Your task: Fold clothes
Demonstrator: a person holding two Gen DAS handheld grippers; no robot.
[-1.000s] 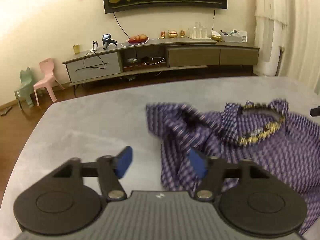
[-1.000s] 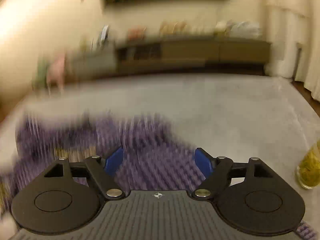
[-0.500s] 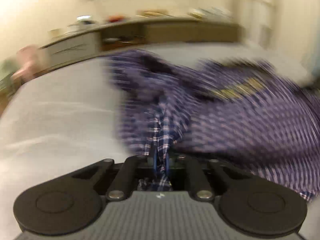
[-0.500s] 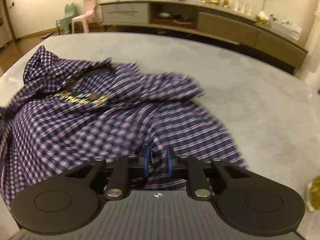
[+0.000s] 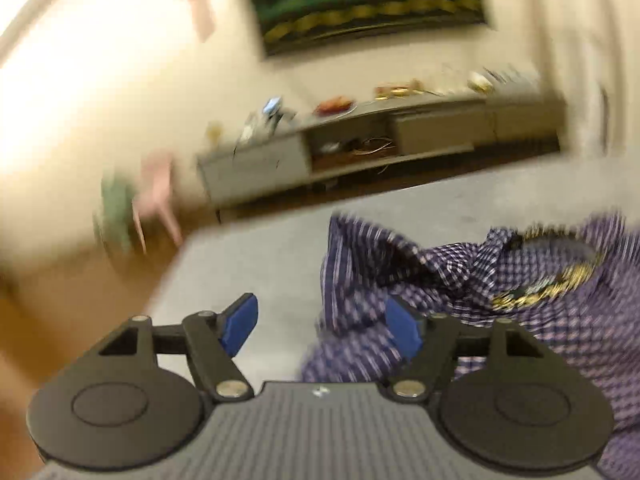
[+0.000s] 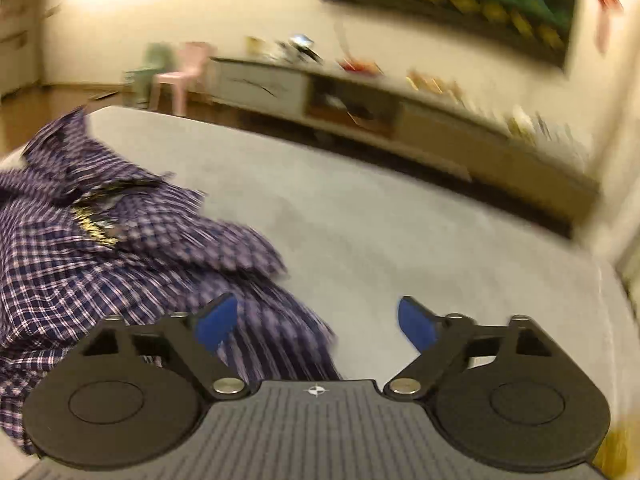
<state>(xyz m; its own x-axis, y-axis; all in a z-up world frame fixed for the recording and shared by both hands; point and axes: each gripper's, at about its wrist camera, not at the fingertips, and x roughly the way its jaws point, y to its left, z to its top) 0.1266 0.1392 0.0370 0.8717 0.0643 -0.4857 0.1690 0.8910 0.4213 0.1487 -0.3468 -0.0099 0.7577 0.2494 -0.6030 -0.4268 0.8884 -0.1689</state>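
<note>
Left wrist view: we see left gripper (image 5: 322,326) just opened, empty, beside shirt (image 5: 520,312).
Right gripper (image 6: 316,322): just opened, empty.
Risk: we regrab bunched layers, folding crooked.

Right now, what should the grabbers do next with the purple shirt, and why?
Probably re-grip the shirt edges and pull it flat. It lies crumpled on the grey table, and the left gripper and right gripper have just opened, holding nothing.
</note>
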